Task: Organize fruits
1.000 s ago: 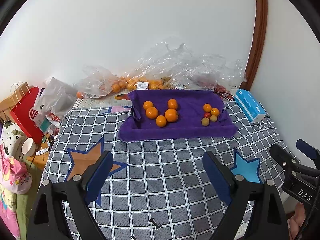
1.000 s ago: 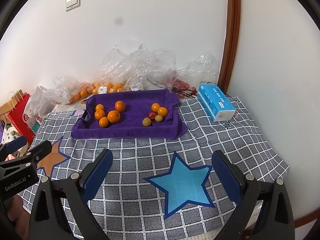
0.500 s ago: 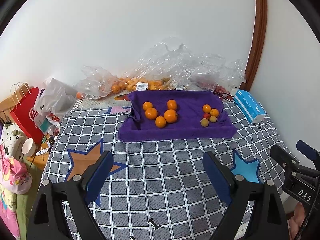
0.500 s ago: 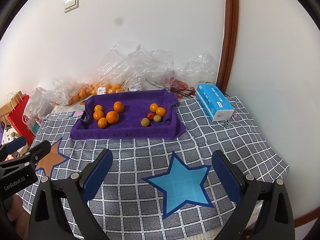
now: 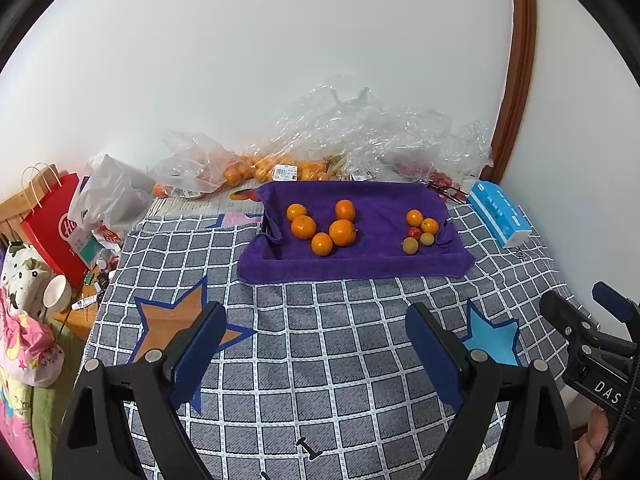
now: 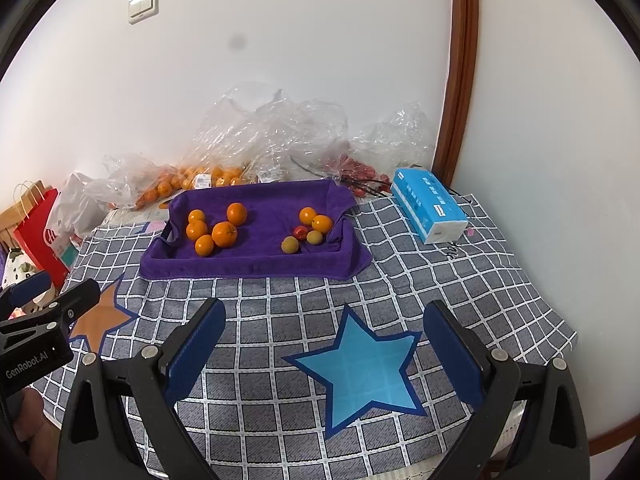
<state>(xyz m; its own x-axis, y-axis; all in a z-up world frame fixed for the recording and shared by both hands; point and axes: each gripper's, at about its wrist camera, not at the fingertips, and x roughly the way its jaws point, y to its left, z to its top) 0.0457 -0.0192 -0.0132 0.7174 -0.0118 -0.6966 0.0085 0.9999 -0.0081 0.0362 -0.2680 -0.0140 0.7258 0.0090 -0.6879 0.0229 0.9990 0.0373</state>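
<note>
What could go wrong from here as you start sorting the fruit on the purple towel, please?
1. The small fruits lie bunched and touching; gripping one may nudge its neighbours.
2. The oranges could roll on the soft purple towel.
3. The crumpled plastic bags behind could snag a far reach.

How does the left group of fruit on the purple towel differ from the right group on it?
The left group is five fruits, all orange; the right group is also five, but mixed: two orange, one red, two yellowish. The left group's fruits look mostly larger than the right group's. The left group spreads more loosely; the right group sits tight near the towel's raised right edge. Both lie on the purple towel, untouched by either gripper.
</note>
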